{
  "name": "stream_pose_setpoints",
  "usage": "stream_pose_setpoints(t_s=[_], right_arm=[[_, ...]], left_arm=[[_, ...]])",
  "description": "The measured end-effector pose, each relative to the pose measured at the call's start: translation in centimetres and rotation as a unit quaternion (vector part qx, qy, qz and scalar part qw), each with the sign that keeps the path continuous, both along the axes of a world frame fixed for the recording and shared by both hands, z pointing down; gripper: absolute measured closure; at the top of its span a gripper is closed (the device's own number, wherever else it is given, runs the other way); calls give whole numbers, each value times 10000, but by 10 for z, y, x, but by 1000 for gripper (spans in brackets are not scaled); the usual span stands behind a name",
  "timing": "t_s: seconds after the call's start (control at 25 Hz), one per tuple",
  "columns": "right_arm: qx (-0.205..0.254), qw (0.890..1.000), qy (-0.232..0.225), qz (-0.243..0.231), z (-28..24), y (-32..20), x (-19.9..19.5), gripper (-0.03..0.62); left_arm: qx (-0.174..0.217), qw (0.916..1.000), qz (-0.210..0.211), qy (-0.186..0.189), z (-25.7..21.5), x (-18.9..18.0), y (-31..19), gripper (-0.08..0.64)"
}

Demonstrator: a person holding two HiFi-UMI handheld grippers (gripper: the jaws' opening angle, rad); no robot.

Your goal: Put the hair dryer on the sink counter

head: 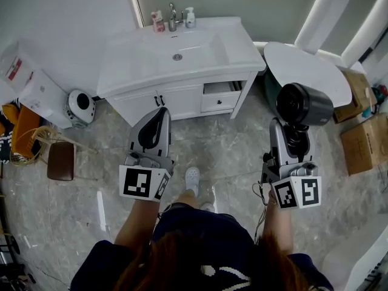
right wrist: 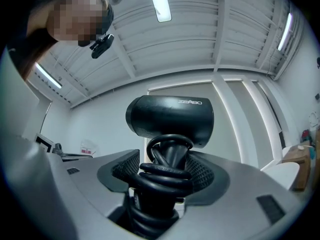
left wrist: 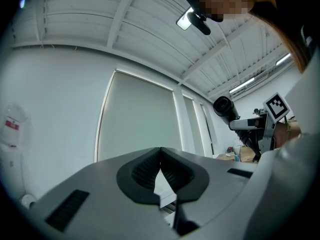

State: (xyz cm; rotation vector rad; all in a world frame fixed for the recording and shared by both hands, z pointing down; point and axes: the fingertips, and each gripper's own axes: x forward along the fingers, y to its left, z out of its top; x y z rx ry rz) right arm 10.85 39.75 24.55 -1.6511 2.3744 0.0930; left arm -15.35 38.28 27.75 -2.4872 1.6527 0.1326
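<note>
Black cord-wrapped hair dryer (right wrist: 170, 116) sits gripped by its handle in our right gripper's (right wrist: 167, 174) jaws; our left gripper's (left wrist: 161, 170) jaws are closed, empty. We should carry it steadily to the white sink desk (head: 241, 52) ahead of the jaws.

Your head view is bright and even: soft overhead light, only a faint shadow under the counter (head: 127, 65) at upper centre, and a pale sheen on the floor (head: 66, 223) at lower left. Straight lines bow towards its edges. Both gripper views curve hard and go black in the corners. In your right gripper view a strip light (right wrist: 160, 4) glares at top centre; the dryer (right wrist: 170, 120) stays sharp, with a dull highlight. Your left gripper view's near foreground is soft.
</note>
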Motion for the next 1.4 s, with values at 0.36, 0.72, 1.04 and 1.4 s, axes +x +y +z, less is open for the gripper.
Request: stream_pose_setpoints(t_s=[0.36,0.72,1.04,1.4], right_arm=[[157,9999,-15,70,-15,-118,-32,295],[211,9996,-30,193,-21,-198,-61,295],[36,9998,46,204,-12,-241,-58,295],[158,9997,-4,-181,-11,-343,-50,295]], left_arm=[[219,9997,84,70,-21,-29,-127,541],[310,9992,230,144,-30,-55,-222,541],[144,9995,181,223,-14,-55,-263,541],[143,9995,-220,194,-12,-52,-344,541]])
